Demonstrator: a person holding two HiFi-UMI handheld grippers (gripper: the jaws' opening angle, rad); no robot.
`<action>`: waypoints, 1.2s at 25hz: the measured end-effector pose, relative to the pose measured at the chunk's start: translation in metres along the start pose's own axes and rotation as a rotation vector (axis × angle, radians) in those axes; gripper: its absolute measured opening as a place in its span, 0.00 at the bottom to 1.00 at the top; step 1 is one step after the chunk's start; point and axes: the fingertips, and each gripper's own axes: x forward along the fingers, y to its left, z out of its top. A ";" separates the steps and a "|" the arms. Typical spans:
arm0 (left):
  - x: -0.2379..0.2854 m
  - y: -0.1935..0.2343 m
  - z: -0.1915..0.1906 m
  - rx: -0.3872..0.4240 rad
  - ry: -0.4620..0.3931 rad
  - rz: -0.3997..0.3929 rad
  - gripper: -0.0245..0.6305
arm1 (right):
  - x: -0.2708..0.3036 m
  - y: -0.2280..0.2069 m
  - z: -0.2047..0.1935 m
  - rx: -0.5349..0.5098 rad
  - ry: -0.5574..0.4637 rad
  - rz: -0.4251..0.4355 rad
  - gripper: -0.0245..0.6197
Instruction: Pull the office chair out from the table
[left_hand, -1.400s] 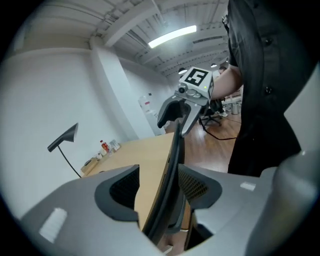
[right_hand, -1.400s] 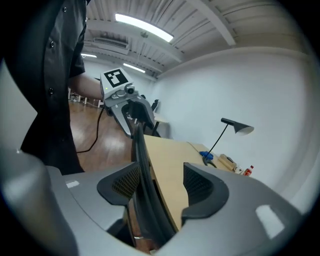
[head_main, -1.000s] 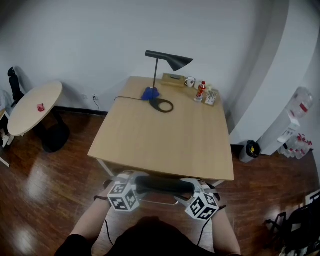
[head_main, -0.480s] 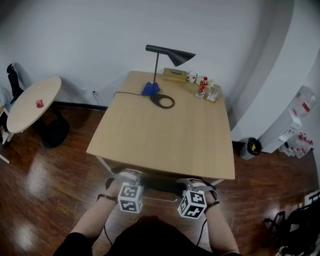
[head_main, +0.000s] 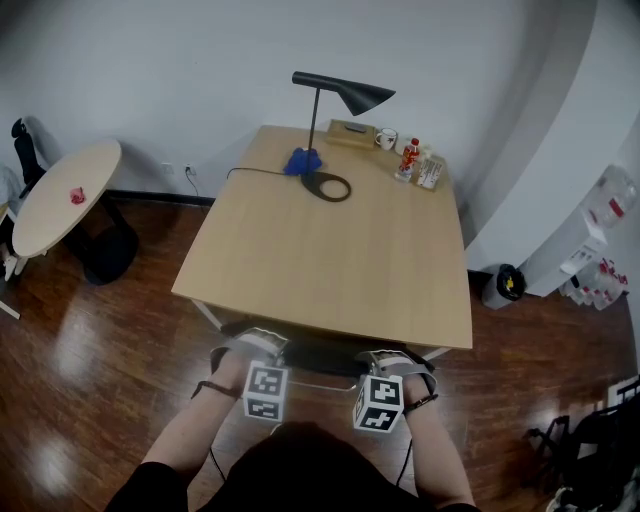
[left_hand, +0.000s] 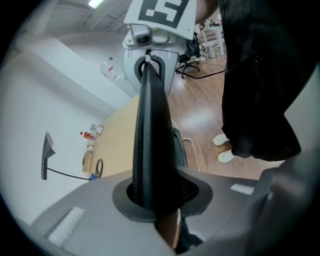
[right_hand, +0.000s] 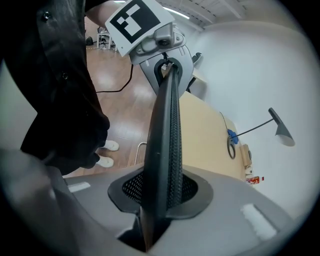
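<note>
The office chair (head_main: 318, 356) is tucked under the near edge of the wooden table (head_main: 330, 270); only its black mesh backrest top shows in the head view. My left gripper (head_main: 256, 348) grips the left end of that top edge and my right gripper (head_main: 386, 361) the right end. In the left gripper view the backrest (left_hand: 150, 145) runs edge-on through my left gripper (left_hand: 156, 202). The right gripper view shows the same backrest (right_hand: 167, 150) pinched in my right gripper (right_hand: 159, 197). Both sets of jaws have just been closing on the backrest.
On the table stand a black desk lamp (head_main: 342, 94), a blue object (head_main: 302, 160), a cup and a red bottle (head_main: 408, 158). A round side table (head_main: 62, 200) is at the left. A bin (head_main: 503, 286) and a water dispenser (head_main: 592, 238) stand at the right. Wooden floor surrounds the table.
Both grippers have come down onto the backrest's top edge and rolled inward, and their jaws have closed from wide open onto it. The chair has not moved.
</note>
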 end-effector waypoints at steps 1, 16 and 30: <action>0.000 -0.001 0.000 0.001 0.001 -0.001 0.13 | 0.001 0.000 0.000 0.002 0.001 0.004 0.20; 0.002 -0.011 0.004 -0.005 0.017 -0.059 0.11 | 0.009 0.010 -0.014 -0.028 0.106 0.024 0.14; -0.012 -0.032 0.007 -0.039 0.057 -0.134 0.11 | -0.004 0.032 -0.007 -0.023 0.098 0.032 0.11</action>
